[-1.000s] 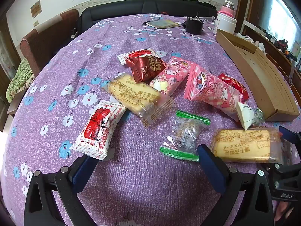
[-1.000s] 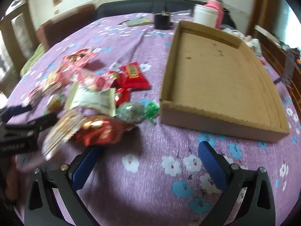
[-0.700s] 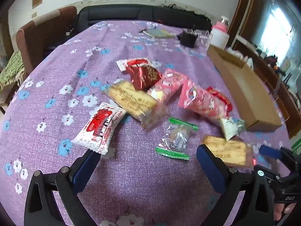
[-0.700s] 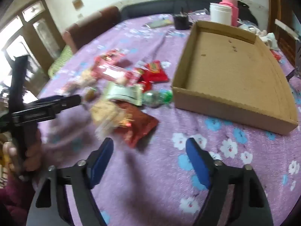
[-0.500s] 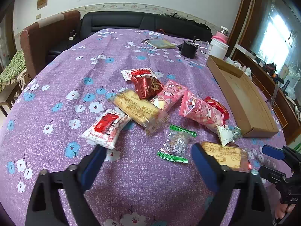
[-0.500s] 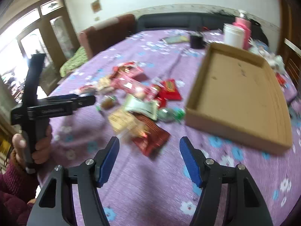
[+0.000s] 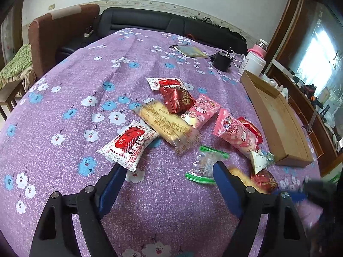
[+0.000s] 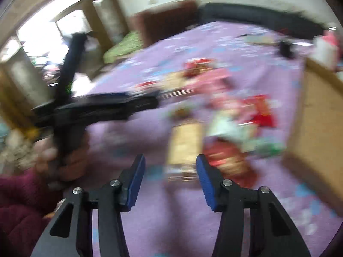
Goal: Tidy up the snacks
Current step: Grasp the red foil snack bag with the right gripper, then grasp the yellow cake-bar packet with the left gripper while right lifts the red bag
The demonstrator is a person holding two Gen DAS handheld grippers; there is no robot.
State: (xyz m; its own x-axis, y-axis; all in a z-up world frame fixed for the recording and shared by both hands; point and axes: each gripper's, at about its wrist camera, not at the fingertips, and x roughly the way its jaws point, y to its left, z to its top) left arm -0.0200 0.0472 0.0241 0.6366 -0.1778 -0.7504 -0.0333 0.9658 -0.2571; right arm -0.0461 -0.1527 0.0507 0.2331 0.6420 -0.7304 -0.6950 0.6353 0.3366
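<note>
The snack packets [image 7: 171, 126] lie in a heap in the middle of the purple flowered tablecloth [image 7: 90, 85], near the brown cardboard tray [image 7: 276, 117] at its right edge. The left gripper [image 7: 166, 176] is spread, holding nothing. The right gripper [image 8: 170, 167] has just been closing, with nothing pinched.

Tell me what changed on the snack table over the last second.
The right gripper swung left from the cardboard tray toward the snack pile; its jaws have just been closing, nothing gripped, a biscuit pack lying ahead of the fingers. The left gripper narrowed slightly, empty. The snacks stay on the purple tablecloth; the tray holds no snacks.
</note>
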